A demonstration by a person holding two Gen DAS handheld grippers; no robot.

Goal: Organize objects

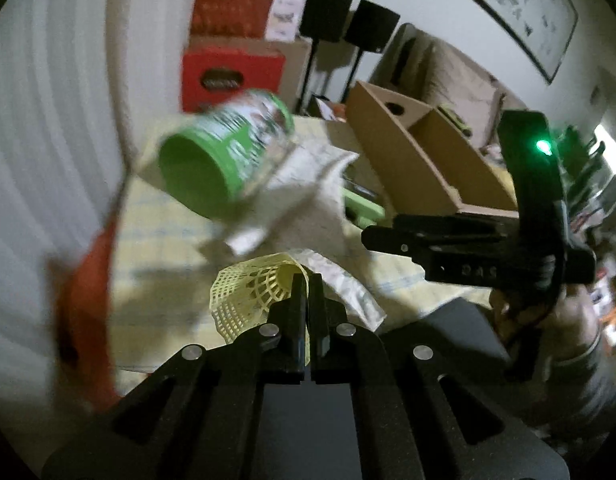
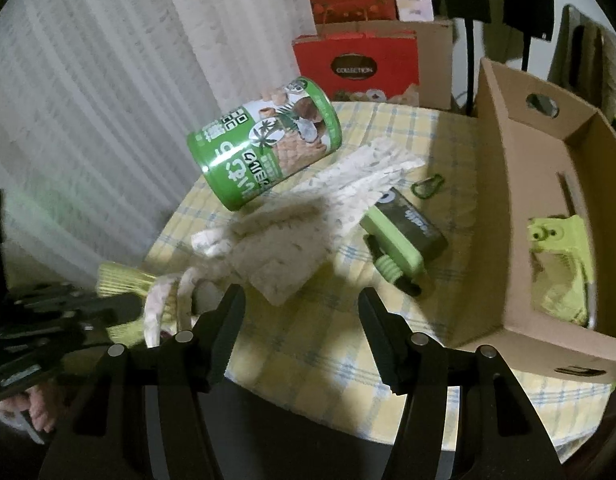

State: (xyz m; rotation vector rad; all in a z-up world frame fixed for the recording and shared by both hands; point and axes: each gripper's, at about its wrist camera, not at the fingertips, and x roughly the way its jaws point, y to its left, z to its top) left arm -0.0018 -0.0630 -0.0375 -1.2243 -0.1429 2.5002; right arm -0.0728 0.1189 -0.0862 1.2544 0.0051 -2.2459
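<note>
Two grippers over the checked table; left gripper pinches the yellow mesh piece tight between closed fingers; right gripper hangs spread and empty, near the green can lying beside the cardboard box.

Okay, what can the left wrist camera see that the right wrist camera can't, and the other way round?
Only the left wrist view shows the left gripper shut on a yellow mesh piece, plus the framed picture on the wall.

Only the right wrist view shows the right gripper open with nothing between its fingers, a green carabiner, and a green and black device on the checked tablecloth.

Both show the green can lying on its side, the cardboard box and the red bag.
</note>
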